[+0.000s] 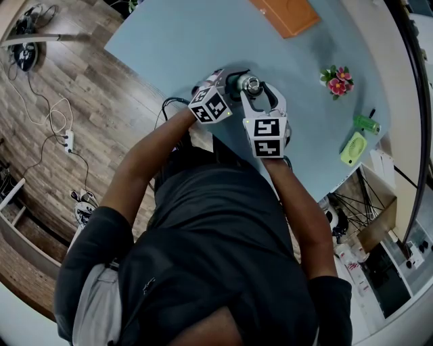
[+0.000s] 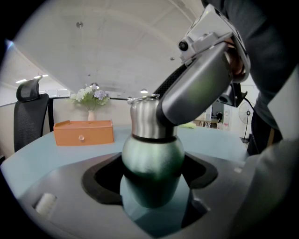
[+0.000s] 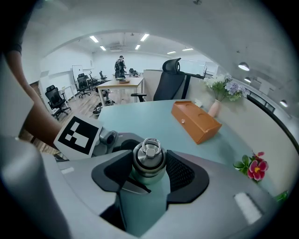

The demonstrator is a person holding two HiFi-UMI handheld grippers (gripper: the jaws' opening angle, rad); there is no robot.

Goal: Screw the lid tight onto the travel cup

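We stand over a pale blue table (image 1: 189, 40) and hold both grippers at the cup (image 2: 152, 158), which stands upright on the table near the edge on our side. The left gripper (image 2: 149, 179) comes in low from the side. Its jaws are set fairly wide, and the dark pads press on the cup's round green body from both sides, so it grips the cup. The right gripper (image 3: 148, 176) comes from above at a slant. Its jaws are about half open and closed on the steel lid (image 3: 148, 156), with one pad on each side of the lid's wall. The lid sits on the cup's neck with a small wire ring on top, and a dark band shows where the steel meets the green. We cannot tell from these views how far the lid is screwed down. In the left gripper view the right gripper's grey jaw crosses in front of the lid from the upper right. In the head view the two marker cubes lie close together, with our forearms running back to them from below. An orange box (image 1: 287, 15) with a small knob lies well away on the far side of the table, and a vase (image 2: 90, 99) of pale flowers stands behind it. A small bunch of pink flowers (image 1: 337, 80) lies to the right of the cup, well apart from it, and a light green fan (image 1: 352, 147) sits by the table's right edge. A black chair (image 2: 30, 116) stands beyond the table on the left.
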